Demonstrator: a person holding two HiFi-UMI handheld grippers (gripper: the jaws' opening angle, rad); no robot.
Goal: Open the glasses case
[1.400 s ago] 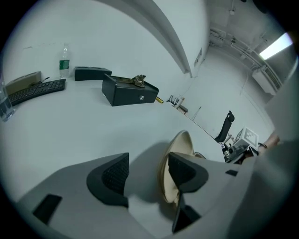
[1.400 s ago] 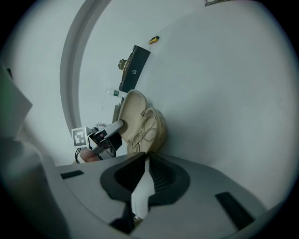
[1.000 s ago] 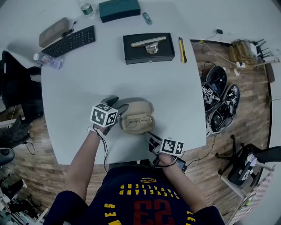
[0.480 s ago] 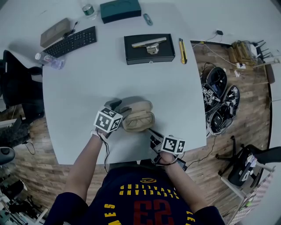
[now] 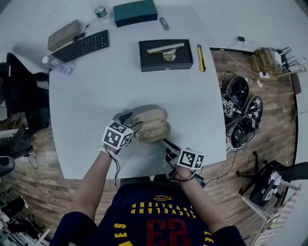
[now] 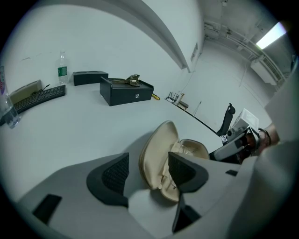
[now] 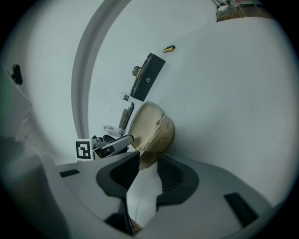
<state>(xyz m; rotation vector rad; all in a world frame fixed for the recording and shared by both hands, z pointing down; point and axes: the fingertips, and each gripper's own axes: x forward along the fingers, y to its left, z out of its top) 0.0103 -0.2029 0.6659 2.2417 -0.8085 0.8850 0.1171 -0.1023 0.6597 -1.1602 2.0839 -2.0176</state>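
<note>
The beige glasses case [image 5: 151, 117] lies open on the white table [image 5: 96, 96], with glasses [image 5: 153, 130] in its lower half. My left gripper [image 5: 131, 121] is at the case's left end. In the left gripper view its jaws [image 6: 147, 163] stand wide, the raised lid [image 6: 156, 149] between them, the left pad clear of it. My right gripper [image 5: 166, 144] is at the near right end. Its jaws [image 7: 147, 159] have just been opening. The rim of the case [image 7: 149, 128] sits at their tips, unpressed.
At the back stand a black box [image 5: 166, 55] with a gold object, a yellow knife [image 5: 200, 50], a keyboard [image 5: 82, 45], a water bottle [image 5: 57, 65] and a teal case [image 5: 135, 10]. Cables and gear [image 5: 240, 110] lie on the floor at right.
The left gripper has shifted slightly beside the case's left end. The case looks a little more tipped, its lower half narrower. The right gripper stays at the near right end.
</note>
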